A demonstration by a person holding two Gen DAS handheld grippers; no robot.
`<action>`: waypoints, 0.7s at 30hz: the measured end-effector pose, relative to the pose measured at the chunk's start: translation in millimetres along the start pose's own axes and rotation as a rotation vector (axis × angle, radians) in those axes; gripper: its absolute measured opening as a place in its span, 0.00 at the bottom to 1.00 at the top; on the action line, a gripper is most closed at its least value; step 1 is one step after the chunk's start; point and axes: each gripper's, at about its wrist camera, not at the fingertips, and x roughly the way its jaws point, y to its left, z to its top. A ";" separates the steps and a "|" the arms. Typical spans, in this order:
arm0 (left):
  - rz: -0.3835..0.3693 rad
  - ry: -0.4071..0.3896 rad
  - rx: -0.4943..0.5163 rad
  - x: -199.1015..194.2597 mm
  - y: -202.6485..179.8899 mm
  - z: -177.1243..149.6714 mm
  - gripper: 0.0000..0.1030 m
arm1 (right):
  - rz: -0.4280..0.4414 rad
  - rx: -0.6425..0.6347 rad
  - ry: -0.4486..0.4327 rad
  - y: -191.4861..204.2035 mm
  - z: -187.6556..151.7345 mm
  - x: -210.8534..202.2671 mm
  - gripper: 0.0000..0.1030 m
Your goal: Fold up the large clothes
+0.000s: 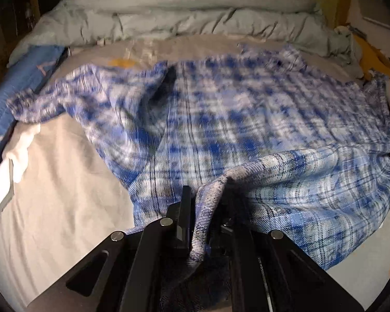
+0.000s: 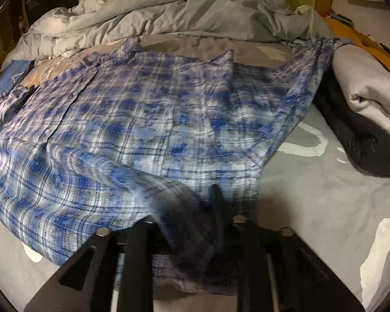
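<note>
On the bed (image 2: 325,202), I see both grippers (image 1: 205,208) (image 2: 195,208) with shirt (image 1: 221,109) hem between slightly parted jaws; grip unclear.

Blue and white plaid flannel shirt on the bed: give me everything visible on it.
The blue and white plaid flannel shirt looks soft and brushed, with thin dark stripes. It lies spread and rumpled on the grey bedsheet, collar toward the crumpled grey duvet, one sleeve trailing sideways. Its near hem lies bunched between the fingers of the left gripper and the right gripper.
</note>
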 end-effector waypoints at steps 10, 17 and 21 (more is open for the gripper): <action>0.084 -0.303 -0.121 -90.2 26.7 -21.4 0.83 | -0.001 0.115 -0.232 -37.6 -8.2 -64.1 0.90; 0.060 -0.275 -0.141 -78.0 36.4 -27.5 0.83 | 0.023 0.073 -0.102 -33.5 -11.8 -42.1 0.90; 0.064 -0.244 -0.088 -55.0 25.9 -27.4 0.83 | 0.010 0.055 -0.101 -29.7 -13.8 -40.6 0.90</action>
